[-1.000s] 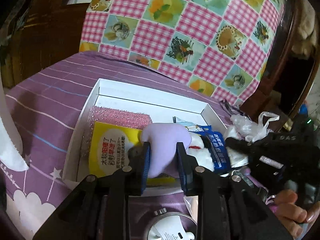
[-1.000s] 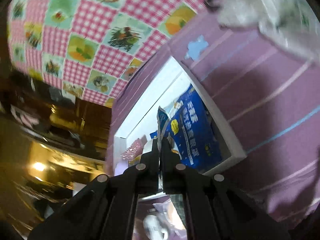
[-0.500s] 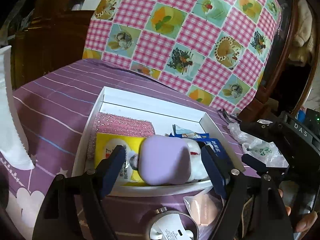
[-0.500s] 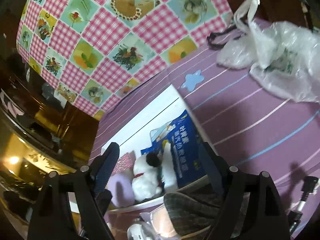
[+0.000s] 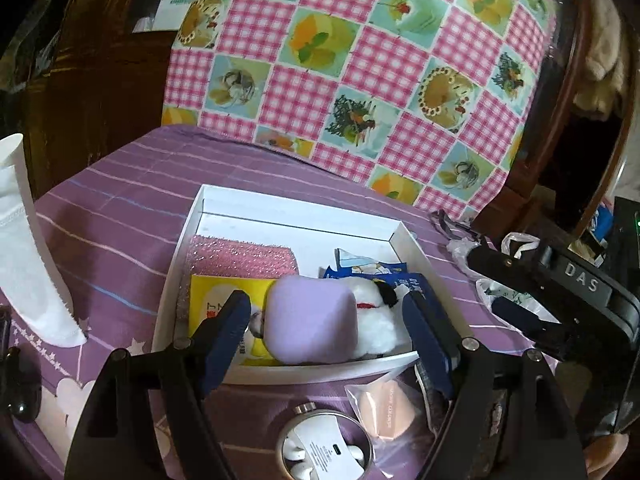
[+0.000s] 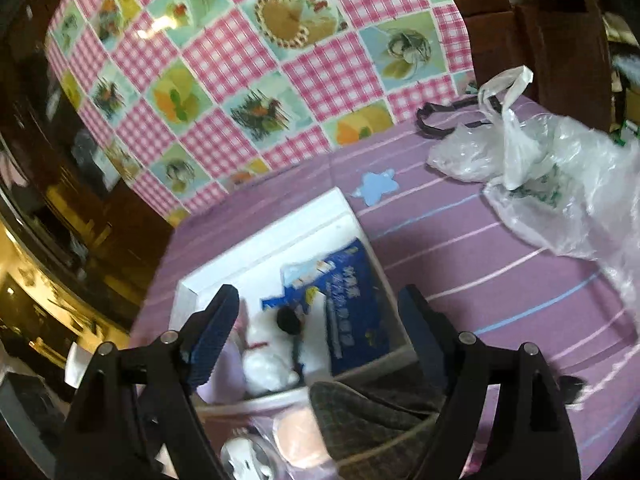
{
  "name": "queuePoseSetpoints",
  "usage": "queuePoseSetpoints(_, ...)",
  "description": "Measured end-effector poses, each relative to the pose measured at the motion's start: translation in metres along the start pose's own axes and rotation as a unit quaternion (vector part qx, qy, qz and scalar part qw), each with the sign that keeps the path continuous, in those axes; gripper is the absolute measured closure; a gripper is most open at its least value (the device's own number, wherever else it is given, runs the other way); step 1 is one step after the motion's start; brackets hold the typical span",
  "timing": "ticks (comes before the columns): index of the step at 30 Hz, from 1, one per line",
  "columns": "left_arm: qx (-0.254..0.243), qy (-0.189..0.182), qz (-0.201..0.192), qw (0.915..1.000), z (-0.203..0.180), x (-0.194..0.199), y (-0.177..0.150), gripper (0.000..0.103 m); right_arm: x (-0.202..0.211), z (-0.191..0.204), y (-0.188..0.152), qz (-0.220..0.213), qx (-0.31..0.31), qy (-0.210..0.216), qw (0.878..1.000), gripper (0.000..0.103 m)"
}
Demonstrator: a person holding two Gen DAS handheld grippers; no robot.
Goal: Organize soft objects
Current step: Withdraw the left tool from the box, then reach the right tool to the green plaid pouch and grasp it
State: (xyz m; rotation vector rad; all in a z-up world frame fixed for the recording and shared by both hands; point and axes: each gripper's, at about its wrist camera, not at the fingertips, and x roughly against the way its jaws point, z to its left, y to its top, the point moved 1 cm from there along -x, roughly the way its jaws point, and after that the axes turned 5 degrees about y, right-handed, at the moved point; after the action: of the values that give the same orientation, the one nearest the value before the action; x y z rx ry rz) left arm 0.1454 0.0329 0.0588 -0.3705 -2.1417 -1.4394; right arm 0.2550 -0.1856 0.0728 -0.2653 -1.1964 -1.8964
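A white box on the purple striped cloth holds a pink sponge, a yellow packet, a lilac soft block, a white plush toy and a blue packet. My left gripper hovers open over the box's near edge; the lilac block lies free in the box beyond its fingers. My right gripper is open too, above the plush toy and the blue packet, touching neither. Its black body shows at the right of the left wrist view.
In front of the box lie a peach puff in a clear packet, a round tin with earbuds and a plaid cloth. Clear plastic bags sit at the right, a white sock at the left. A checked cloth stands behind.
Both grippers went from shut to open. The left let go of the lilac block, the right let go of the blue packet. Both rose and drew back, and the right one rolled.
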Motion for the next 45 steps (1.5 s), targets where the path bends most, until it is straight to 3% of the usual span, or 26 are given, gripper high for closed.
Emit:
queuePoseSetpoints(4, 0.021, -0.013, 0.017, 0.9995, 0.003, -0.001, 0.0, 0.024, 0.015, -0.016, 0.011, 0.016, -0.057, 0.022, 0.998, 0.021)
queuePoseSetpoints(8, 0.026, -0.011, 0.05, 0.9984, -0.002, -0.004, -0.001, 0.024, 0.027, -0.027, 0.019, 0.08, -0.09, 0.012, 0.993, 0.021)
queuePoseSetpoints(11, 0.023, -0.006, 0.088, 0.9958, -0.01, -0.002, 0.001, 0.024, 0.029, -0.023, 0.016, 0.145, -0.063, -0.024, 0.987, 0.021)
queuePoseSetpoints(17, 0.01, -0.013, 0.133, 0.991, -0.021, 0.009, 0.005, 0.024, 0.029, -0.013, 0.004, 0.234, 0.001, -0.013, 0.972, 0.021)
queuePoseSetpoints(20, 0.004, -0.012, 0.168, 0.9858, -0.022, 0.009, 0.005, 0.024, 0.03, -0.009, -0.001, 0.247, 0.039, -0.016, 0.968, 0.021)
queuePoseSetpoints(24, 0.008, 0.009, 0.242, 0.9701, -0.012, 0.001, 0.001, 0.024, 0.029, -0.002, -0.008, 0.252, 0.102, -0.055, 0.961, 0.021)
queuePoseSetpoints(26, 0.022, -0.005, 0.261, 0.9652, -0.007, -0.001, 0.0, 0.024, 0.024, 0.001, -0.014, 0.265, 0.13, -0.063, 0.953, 0.021)
queuePoseSetpoints(28, 0.041, -0.028, 0.266, 0.9627, -0.004, -0.001, -0.001, 0.024, 0.017, 0.005, -0.022, 0.28, 0.157, -0.069, 0.945, 0.021)
queuePoseSetpoints(31, 0.031, -0.028, 0.262, 0.964, -0.007, -0.002, -0.003, 0.024, 0.003, 0.008, -0.029, 0.298, 0.177, -0.074, 0.935, 0.021)
queuePoseSetpoints(38, 0.011, 0.003, 0.27, 0.9627, -0.013, -0.014, -0.012, 0.025, -0.023, -0.001, -0.045, 0.329, 0.188, -0.105, 0.92, 0.021)
queuePoseSetpoints(41, 0.009, 0.0, 0.287, 0.9578, -0.014, -0.019, -0.018, 0.025, -0.024, -0.004, -0.046, 0.329, 0.201, -0.121, 0.915, 0.021)
queuePoseSetpoints(45, -0.027, 0.027, 0.284, 0.958, -0.021, -0.02, -0.022, 0.025, -0.02, -0.004, -0.047, 0.337, 0.203, -0.107, 0.913, 0.021)
